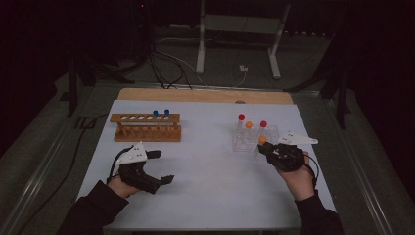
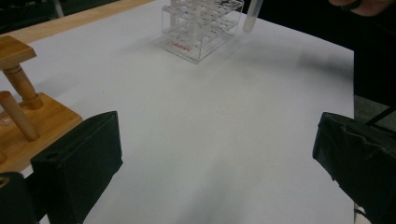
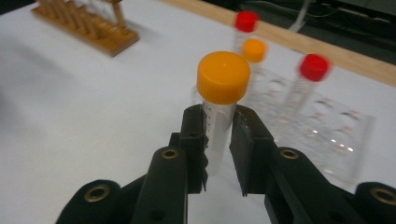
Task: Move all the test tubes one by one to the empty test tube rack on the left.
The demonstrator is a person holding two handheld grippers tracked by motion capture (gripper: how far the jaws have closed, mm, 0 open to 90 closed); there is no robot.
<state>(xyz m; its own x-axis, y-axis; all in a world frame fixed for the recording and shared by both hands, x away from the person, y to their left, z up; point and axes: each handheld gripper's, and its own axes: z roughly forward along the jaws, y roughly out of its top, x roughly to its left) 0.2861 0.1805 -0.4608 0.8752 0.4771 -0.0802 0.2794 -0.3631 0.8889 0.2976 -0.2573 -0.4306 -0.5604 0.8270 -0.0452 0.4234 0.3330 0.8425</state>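
Observation:
My right gripper (image 3: 218,126) is shut on a clear tube with an orange cap (image 3: 223,77), held upright just in front of the clear plastic rack (image 3: 327,140). In the high view the same orange-capped tube (image 1: 263,140) sits at the tip of the right gripper (image 1: 265,147), beside the clear rack (image 1: 242,142). That rack holds two red-capped tubes (image 1: 241,117) and another orange-capped one (image 1: 249,125). My left gripper (image 1: 160,166) rests open and empty on the white mat, in front of the wooden rack (image 1: 146,128), which carries two blue-capped tubes (image 1: 161,113).
A white mat (image 1: 205,176) covers the table, with a wooden edge (image 1: 205,95) at the far side. The wooden rack's end (image 2: 18,112) lies close to my left gripper's jaw. Cables and a stand's legs lie on the floor beyond.

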